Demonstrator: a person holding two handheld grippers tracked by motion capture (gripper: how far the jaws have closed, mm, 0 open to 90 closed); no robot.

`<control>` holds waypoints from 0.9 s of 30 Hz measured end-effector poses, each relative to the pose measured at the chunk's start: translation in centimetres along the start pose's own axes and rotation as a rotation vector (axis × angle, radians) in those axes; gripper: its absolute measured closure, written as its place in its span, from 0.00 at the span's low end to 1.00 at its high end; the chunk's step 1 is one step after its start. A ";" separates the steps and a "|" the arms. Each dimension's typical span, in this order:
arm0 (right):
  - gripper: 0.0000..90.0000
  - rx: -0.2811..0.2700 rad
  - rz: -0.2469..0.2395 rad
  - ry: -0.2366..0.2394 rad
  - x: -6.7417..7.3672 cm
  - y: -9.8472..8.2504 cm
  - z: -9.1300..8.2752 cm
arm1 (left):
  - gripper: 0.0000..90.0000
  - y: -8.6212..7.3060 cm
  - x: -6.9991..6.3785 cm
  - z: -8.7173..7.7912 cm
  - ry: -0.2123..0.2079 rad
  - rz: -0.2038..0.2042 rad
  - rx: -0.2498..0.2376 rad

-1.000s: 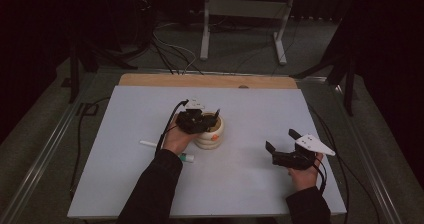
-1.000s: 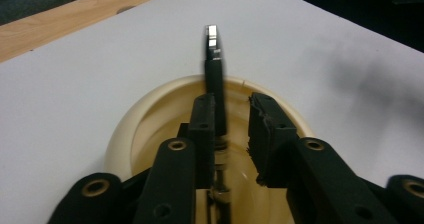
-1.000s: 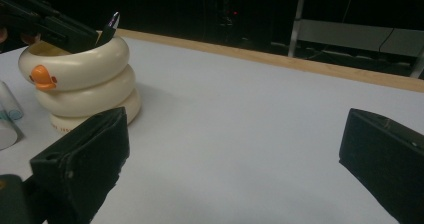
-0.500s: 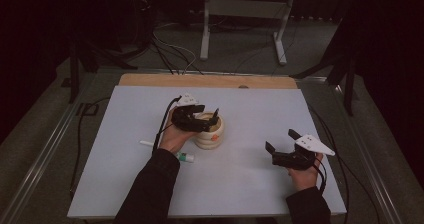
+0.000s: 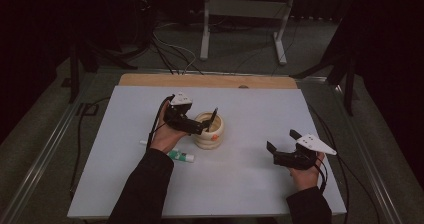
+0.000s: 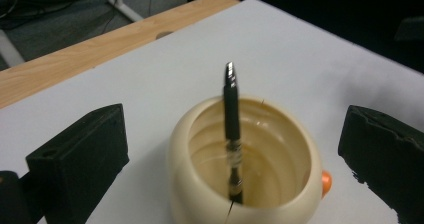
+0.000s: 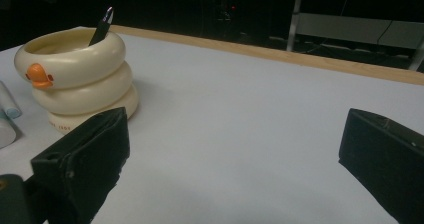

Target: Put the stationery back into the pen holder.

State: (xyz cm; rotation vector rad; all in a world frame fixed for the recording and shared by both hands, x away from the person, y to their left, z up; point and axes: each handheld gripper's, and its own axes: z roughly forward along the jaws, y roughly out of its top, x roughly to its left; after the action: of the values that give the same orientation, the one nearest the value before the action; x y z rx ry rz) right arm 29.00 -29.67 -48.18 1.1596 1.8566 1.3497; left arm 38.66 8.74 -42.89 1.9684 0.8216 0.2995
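Observation:
A cream duck-shaped cup (image 5: 211,132) of stacked rings with an orange beak stands mid-table. A black pen (image 5: 213,117) stands in it, leaning on the rim, its tip above the top (image 6: 231,109). My left gripper (image 5: 199,126) is just left of the cup and level with its rim. It is open, with its jaws wide on either side of the cup (image 6: 245,184) and touching neither cup nor pen. My right gripper (image 5: 282,141) rests low over the table's right side, open and holding nothing. It faces the cup (image 7: 75,74) from a distance.
A white tube with a green band (image 5: 180,156) lies on the table under the left wrist, just left of the cup. The white sheet (image 5: 250,184) covers the table, and a wooden strip (image 5: 210,80) runs along the far edge. Cables and stand legs lie on the floor beyond.
The left gripper has drawn back to the left, off the top of the cup, and the pen now shows standing free in it. The right gripper has stayed put.

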 end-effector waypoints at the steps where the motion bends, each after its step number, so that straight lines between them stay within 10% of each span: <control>1: 0.00 0.005 -0.007 0.005 0.1 0.0 0.0 | 0.00 0.0 0.0 -0.5 0.014 0.021 0.017; 16: 0.00 0.032 -0.021 0.026 0.8 0.2 0.2 | 0.00 -0.8 1.3 -3.8 0.089 0.054 0.081; 27: 0.00 0.009 -0.019 0.035 0.5 0.1 0.0 | 0.02 -1.8 1.9 -5.1 0.069 0.064 0.104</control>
State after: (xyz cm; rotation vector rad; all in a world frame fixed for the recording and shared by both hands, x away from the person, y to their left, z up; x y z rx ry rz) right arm 28.78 -29.17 -48.07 1.1269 1.8950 1.3613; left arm 36.68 14.10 -41.97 2.0945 0.8335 0.3703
